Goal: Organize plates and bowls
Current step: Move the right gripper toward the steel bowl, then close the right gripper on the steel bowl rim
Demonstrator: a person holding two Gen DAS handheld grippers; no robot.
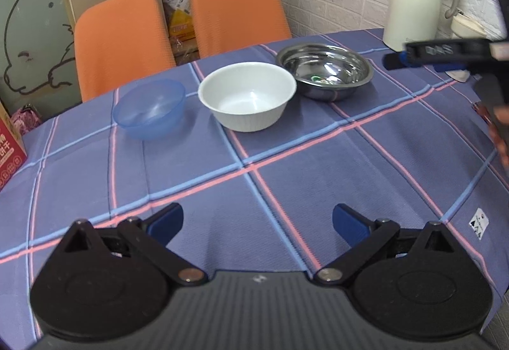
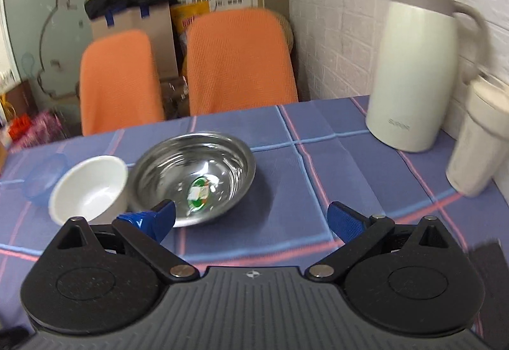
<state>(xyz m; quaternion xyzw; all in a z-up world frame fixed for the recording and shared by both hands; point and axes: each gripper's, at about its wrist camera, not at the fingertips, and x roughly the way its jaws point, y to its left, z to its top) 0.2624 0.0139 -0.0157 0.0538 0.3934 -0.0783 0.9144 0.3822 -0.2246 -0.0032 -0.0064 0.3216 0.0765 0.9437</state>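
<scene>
Three bowls stand in a row on the checked blue tablecloth [image 1: 286,191]: a clear blue plastic bowl [image 1: 149,108], a white bowl [image 1: 248,94] and a steel bowl [image 1: 324,70] with a sticker inside. My left gripper [image 1: 257,223] is open, low over bare cloth well in front of them. My right gripper [image 2: 251,218] is open too, just short of the steel bowl [image 2: 194,175], its left fingertip near the bowl's front rim. The white bowl [image 2: 89,188] and blue bowl [image 2: 44,178] lie to the left. The right gripper [image 1: 445,59] shows at the left wrist view's right edge.
A cream thermos jug [image 2: 413,64] and a white lidded cup [image 2: 477,140] stand at the table's right by the brick wall. Two orange chairs [image 1: 235,10] sit behind the table. A red box [image 1: 9,149] is at the left edge.
</scene>
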